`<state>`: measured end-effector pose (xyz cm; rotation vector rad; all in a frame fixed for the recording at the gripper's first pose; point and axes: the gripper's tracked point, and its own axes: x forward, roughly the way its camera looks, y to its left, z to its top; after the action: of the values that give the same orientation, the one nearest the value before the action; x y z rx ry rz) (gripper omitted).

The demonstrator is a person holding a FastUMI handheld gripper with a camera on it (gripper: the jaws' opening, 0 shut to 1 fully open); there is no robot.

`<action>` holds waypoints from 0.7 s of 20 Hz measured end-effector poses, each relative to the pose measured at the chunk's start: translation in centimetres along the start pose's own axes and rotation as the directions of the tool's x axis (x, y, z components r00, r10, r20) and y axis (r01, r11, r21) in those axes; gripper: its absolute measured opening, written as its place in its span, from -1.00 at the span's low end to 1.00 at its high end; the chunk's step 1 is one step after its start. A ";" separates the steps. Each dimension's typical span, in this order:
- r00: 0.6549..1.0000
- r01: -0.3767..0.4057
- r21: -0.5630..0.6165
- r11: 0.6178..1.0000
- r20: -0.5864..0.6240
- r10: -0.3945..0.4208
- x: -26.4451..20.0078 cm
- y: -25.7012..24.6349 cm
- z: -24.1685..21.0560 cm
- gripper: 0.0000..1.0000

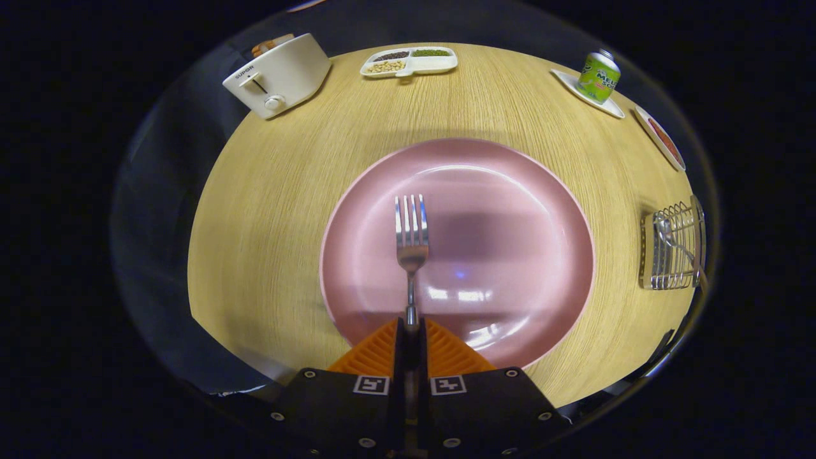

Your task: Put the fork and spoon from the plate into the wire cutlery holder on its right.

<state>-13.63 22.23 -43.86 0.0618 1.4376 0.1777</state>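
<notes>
Steel is what I am pinching: my claw [411,328] is closing both fingers on the fork [412,245] by the end of its handle, tines pointing away from me over the middle of the pink plate [510,191]. I am gripping it that far back, I judge, so that the tines stay clear and it can go into the holder [672,252] end first. Whether it is resting on the plate or already lifting off, I cannot tell.

That holder is standing well off to the right of the plate on the wooden table [287,191], and a spoon [677,245] seems to be lying in it already, so I am taking the fork for the last piece.

Counting: one fork, one spoon, one plate, one holder. Beyond the plate I am seeing one toaster [277,75], one divided tray [409,61] of three fillings, one green can [599,76] on a small white dish [590,95], and one more dish [660,137] beside it.
</notes>
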 end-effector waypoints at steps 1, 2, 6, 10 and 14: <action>1.000 -0.005 -0.011 1.000 -0.003 0.005 0.0 -0.3 -0.1 -0.83; 1.000 -0.003 -0.019 1.000 -0.004 0.003 -0.1 -0.4 -0.2 -0.86; 0.999 -0.042 -0.007 0.999 0.034 0.042 -1.1 -0.2 0.6 -0.91; 0.994 -0.030 -0.023 0.999 0.102 0.032 -2.8 -1.3 1.7 -0.91; 0.984 -0.004 -0.018 1.000 0.179 0.007 -5.7 -3.7 2.8 -0.91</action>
<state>-11.23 17.82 -38.44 0.0660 1.2565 0.1848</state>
